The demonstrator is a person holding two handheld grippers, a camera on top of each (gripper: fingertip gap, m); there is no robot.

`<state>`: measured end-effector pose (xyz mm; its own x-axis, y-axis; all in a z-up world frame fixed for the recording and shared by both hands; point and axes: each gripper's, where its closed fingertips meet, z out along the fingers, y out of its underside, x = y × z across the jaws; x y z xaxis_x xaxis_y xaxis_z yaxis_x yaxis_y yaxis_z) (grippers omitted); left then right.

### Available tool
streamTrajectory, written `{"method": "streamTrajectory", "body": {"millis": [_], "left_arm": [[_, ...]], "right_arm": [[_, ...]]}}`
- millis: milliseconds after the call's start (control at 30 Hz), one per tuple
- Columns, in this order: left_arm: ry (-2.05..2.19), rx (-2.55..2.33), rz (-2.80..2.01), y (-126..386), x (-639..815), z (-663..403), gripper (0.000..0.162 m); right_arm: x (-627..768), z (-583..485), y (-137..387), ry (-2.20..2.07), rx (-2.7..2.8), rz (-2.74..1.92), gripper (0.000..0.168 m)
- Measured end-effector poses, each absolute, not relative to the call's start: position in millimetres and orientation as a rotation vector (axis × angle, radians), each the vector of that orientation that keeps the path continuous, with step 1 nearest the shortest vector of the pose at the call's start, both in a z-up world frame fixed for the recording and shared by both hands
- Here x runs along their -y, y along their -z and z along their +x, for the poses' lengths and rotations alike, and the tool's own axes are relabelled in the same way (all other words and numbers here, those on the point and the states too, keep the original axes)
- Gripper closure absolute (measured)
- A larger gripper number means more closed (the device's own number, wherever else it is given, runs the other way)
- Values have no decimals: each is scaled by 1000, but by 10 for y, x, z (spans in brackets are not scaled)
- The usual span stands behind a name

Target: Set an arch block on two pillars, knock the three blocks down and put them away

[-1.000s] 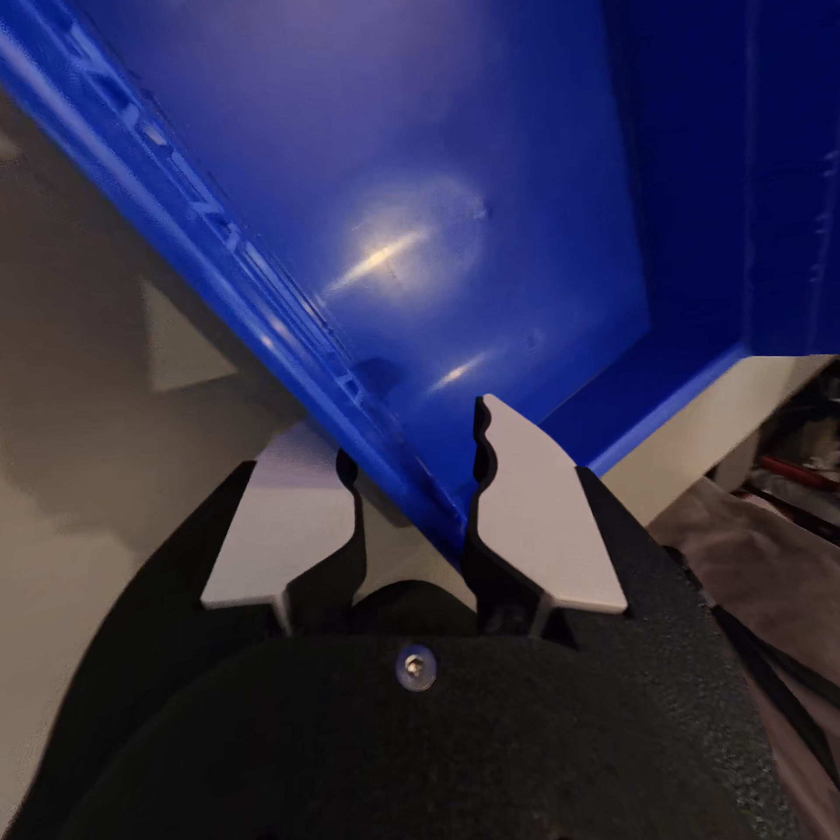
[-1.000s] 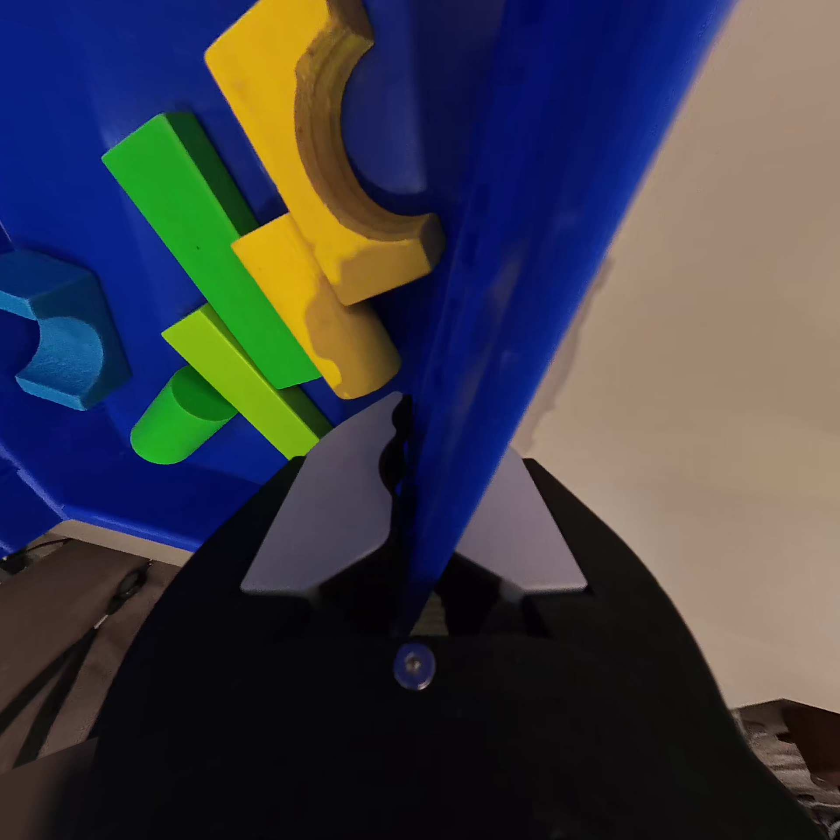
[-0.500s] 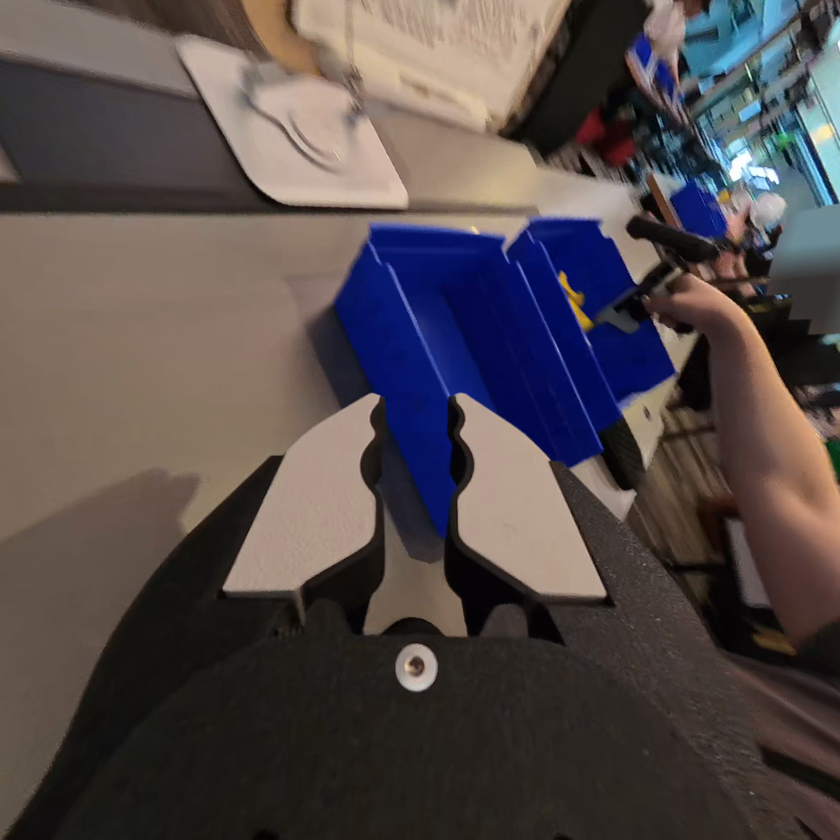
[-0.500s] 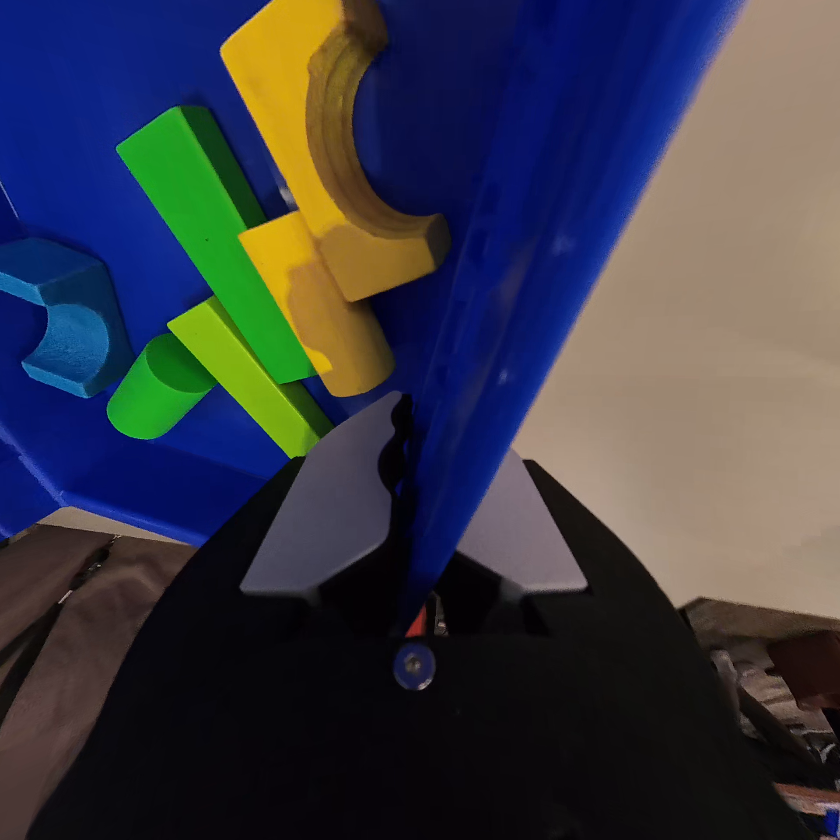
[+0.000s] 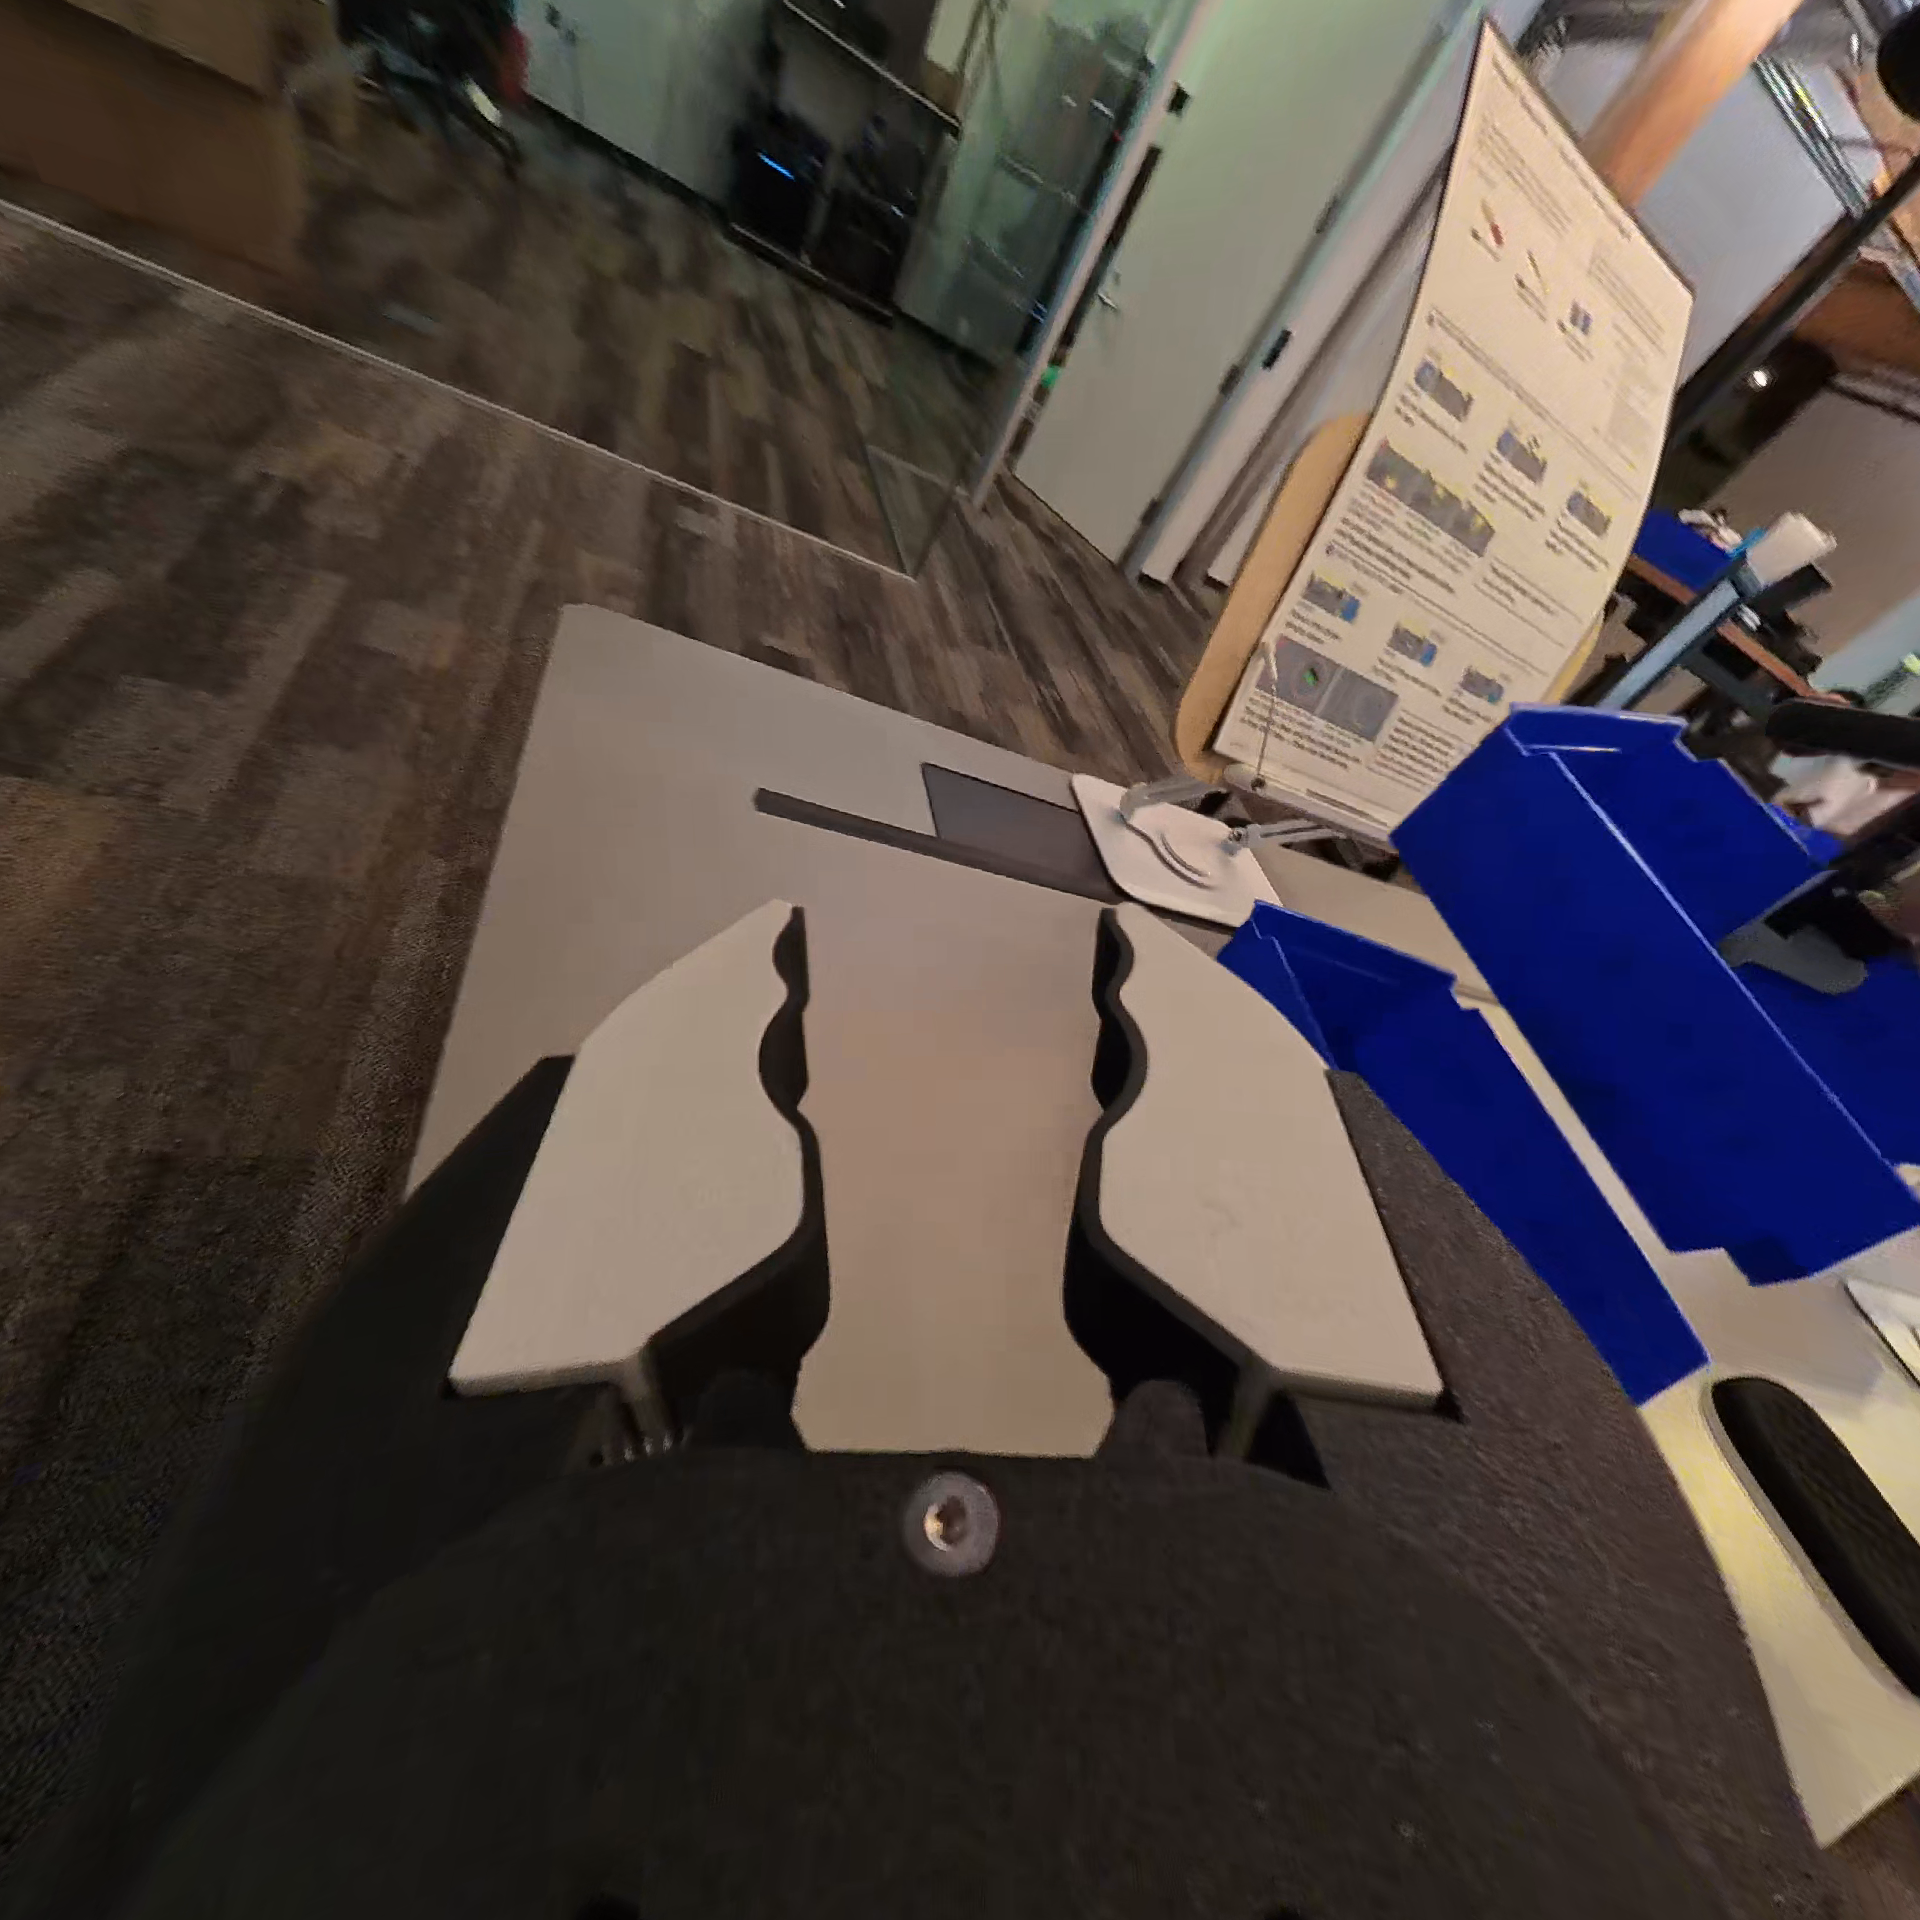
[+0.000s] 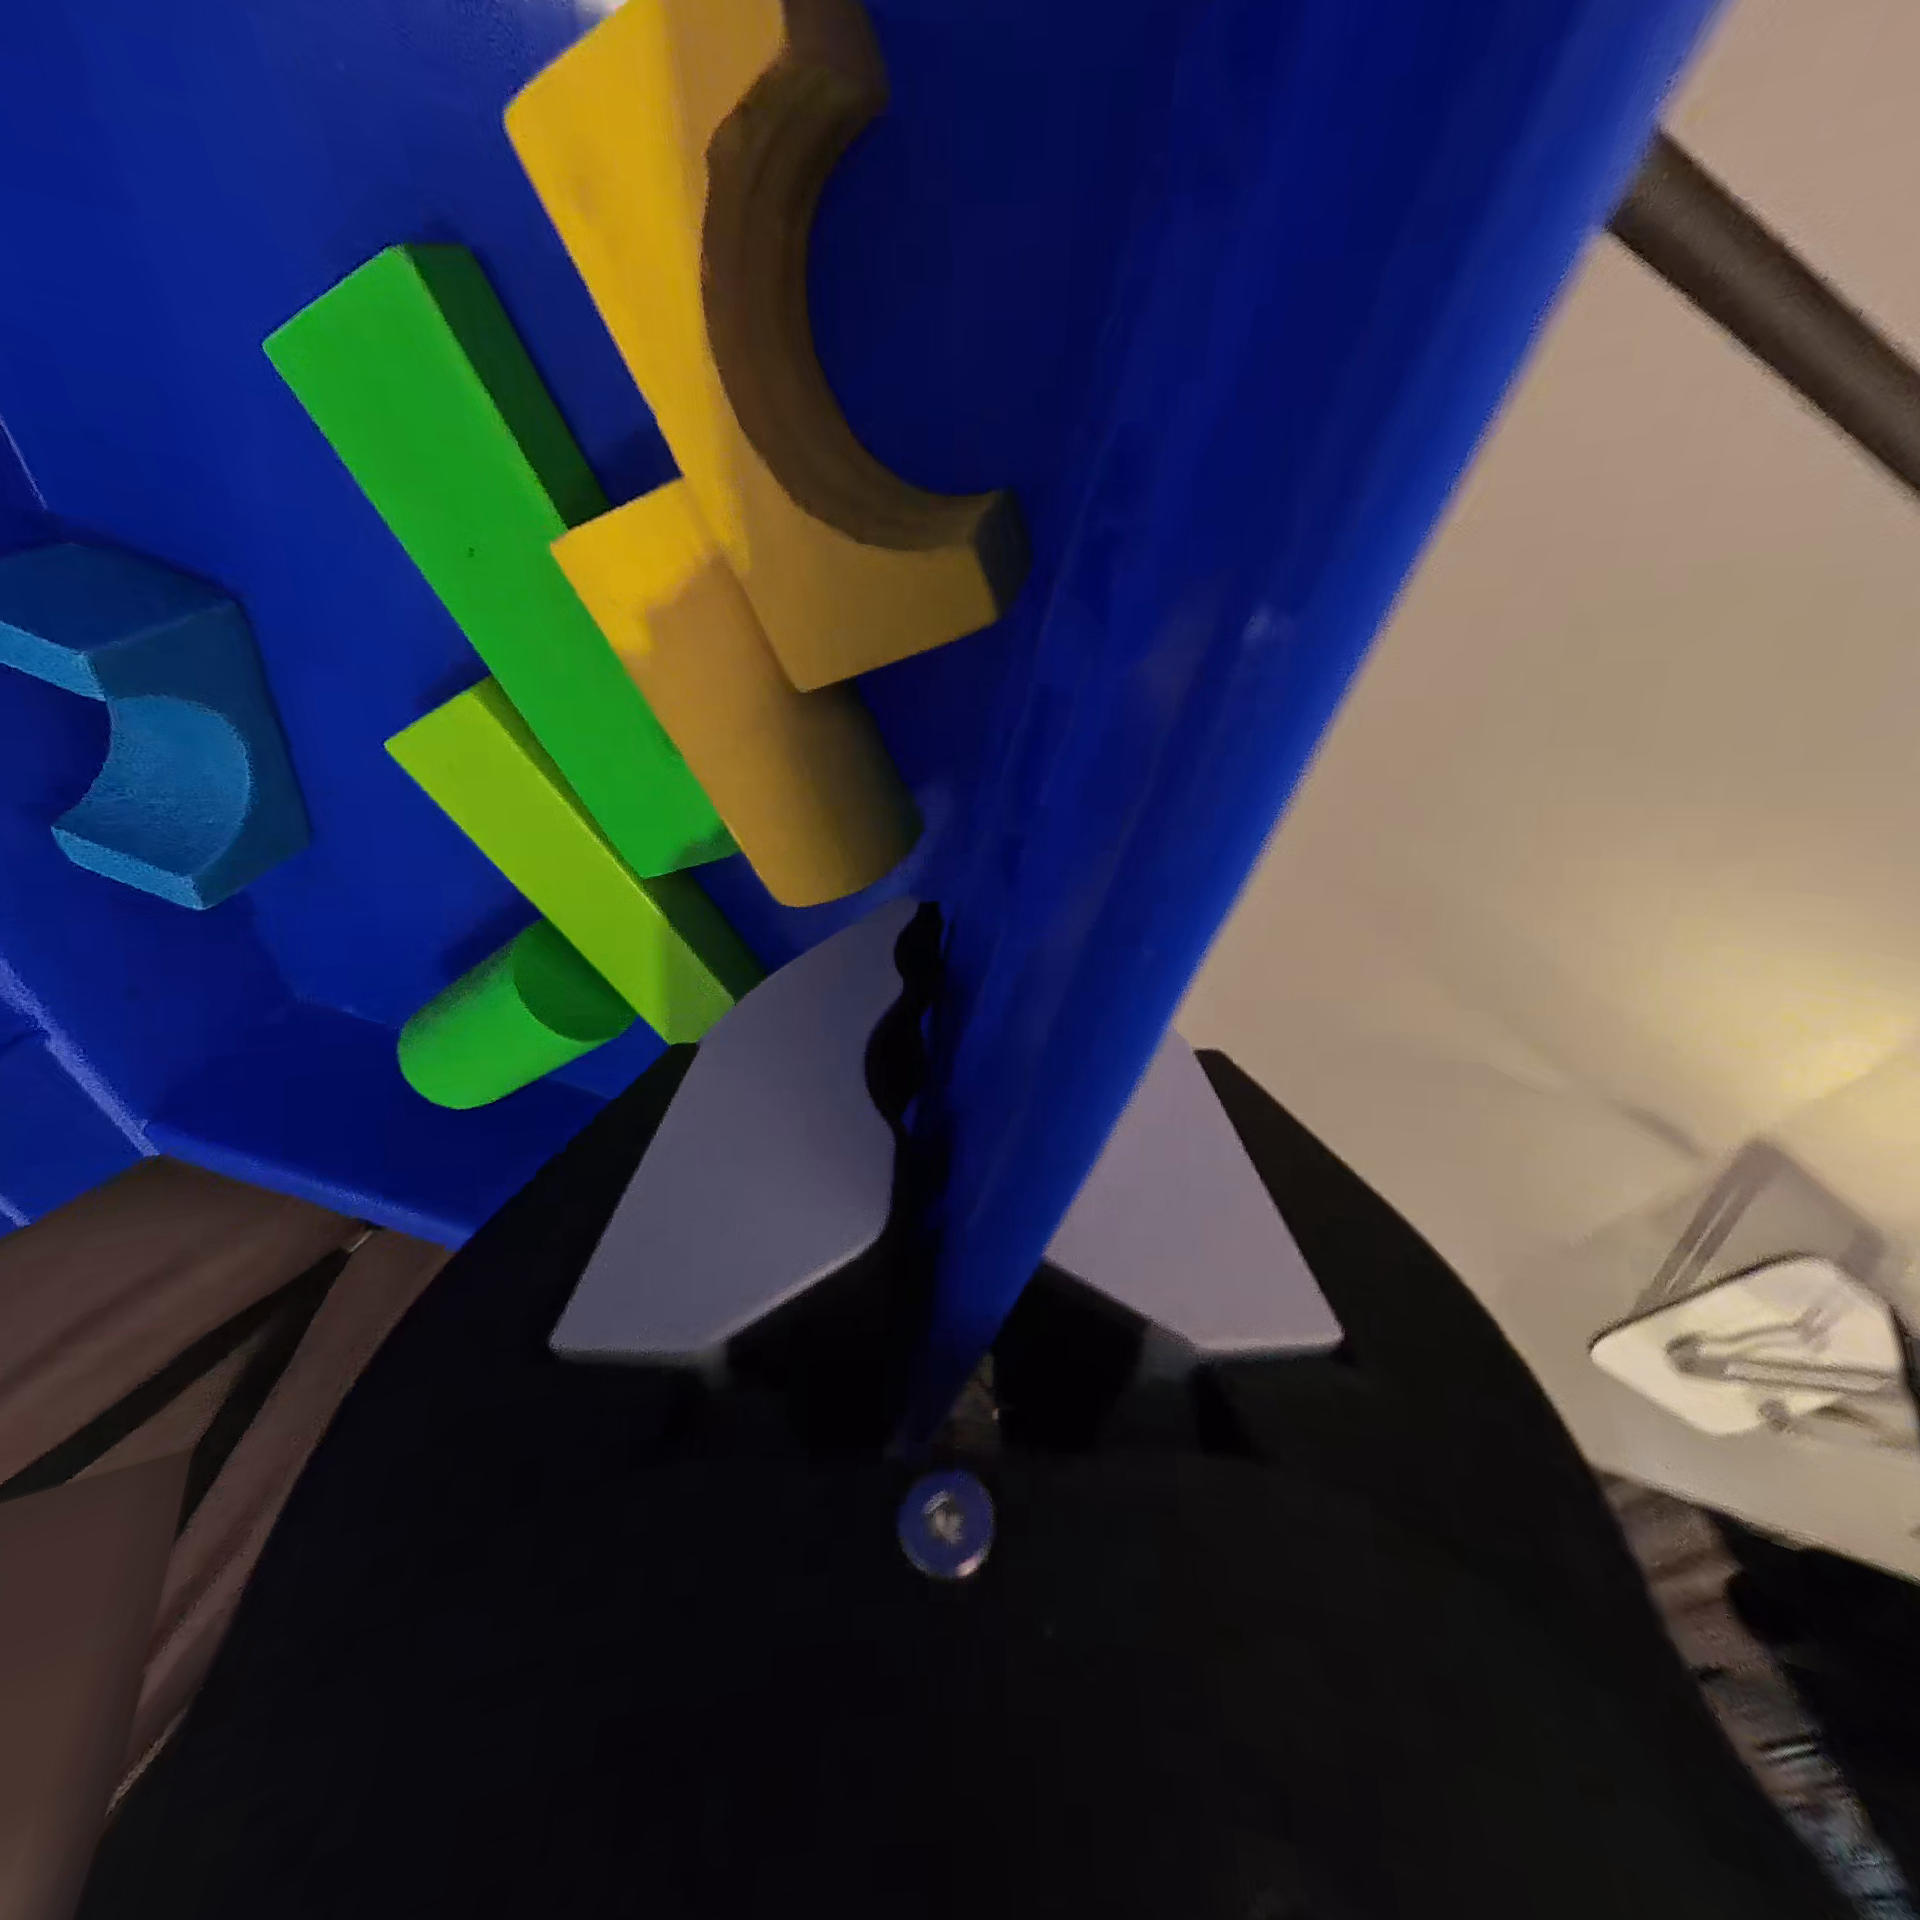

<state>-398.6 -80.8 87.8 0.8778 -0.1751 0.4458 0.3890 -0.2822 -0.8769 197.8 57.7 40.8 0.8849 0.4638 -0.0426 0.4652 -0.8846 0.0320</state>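
Observation:
My right gripper [image 6: 940,935] is shut on the side wall of a blue bin [image 6: 1195,520]. The bin holds a yellow arch block [image 6: 644,260], a yellow pillar [image 6: 769,748], a long green block [image 6: 468,520], a lime block [image 6: 561,862], a green cylinder [image 6: 468,1049] and a blue arch [image 6: 156,727]. My left gripper [image 5: 948,920] is open and empty over the grey table [image 5: 675,831]. In the left wrist view, two blue bins stand to the right: a near one [image 5: 1455,1132] and a farther one [image 5: 1621,966] with the other gripper [image 5: 1782,951] on it.
A white base plate with a metal clamp [image 5: 1164,862] and a dark strip [image 5: 914,831] lie at the table's far side. A poster board [image 5: 1455,468] stands behind them. A black oval object [image 5: 1849,1538] lies at the near right. Carpet floor [image 5: 260,727] is on the left. One gripper's finger ends stand about 60 cm off the other's.
My left gripper has let go of the near bin's wall, opened wide and swung left over the table. My right gripper stays clamped on its bin wall, and its view has shifted a little.

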Motion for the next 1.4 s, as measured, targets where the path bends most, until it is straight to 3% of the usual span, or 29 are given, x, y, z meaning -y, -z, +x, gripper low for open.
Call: {"method": "streamTrajectory", "body": {"millis": [267, 367, 500, 600, 700, 900, 967, 1200, 1267, 1400], "left_arm": [[514, 127, -1683, -1158, 977, -3944, 110], [501, 90, -1730, -1090, 881, -3873, 99], [536, 105, -1790, -913, 765, -3918, 102], [580, 106, -1788, -870, 763, -3941, 112], [598, 69, -1797, -822, 772, -3930, 137], [605, 156, -2013, -363, 613, -3965, 110], [642, 202, -2090, -180, 554, -3940, 97], [722, 162, -2322, 336, 241, -3630, 105], [678, 210, -2462, 581, 210, -3603, 99], [689, 210, -2569, 851, 104, -3501, 102]], "right_arm": [[-655, -435, -240, 335, -1186, 2817, 162], [-618, -1133, -104, 399, -1308, 2789, 162], [-517, -1692, 223, 459, -1302, 2728, 162], [-475, -1873, 569, 475, -1239, 2709, 162], [-475, -1928, 955, 470, -1147, 2731, 162], [-464, -1791, 1405, 357, -972, 2791, 159], [-496, -1751, 1360, 326, -1006, 2823, 154], [-629, -1518, 510, 467, -1298, 3102, 147], [-517, -1229, 260, 488, -1398, 3183, 147], [-308, -497, -39, 704, -1279, 3389, 146]]}}
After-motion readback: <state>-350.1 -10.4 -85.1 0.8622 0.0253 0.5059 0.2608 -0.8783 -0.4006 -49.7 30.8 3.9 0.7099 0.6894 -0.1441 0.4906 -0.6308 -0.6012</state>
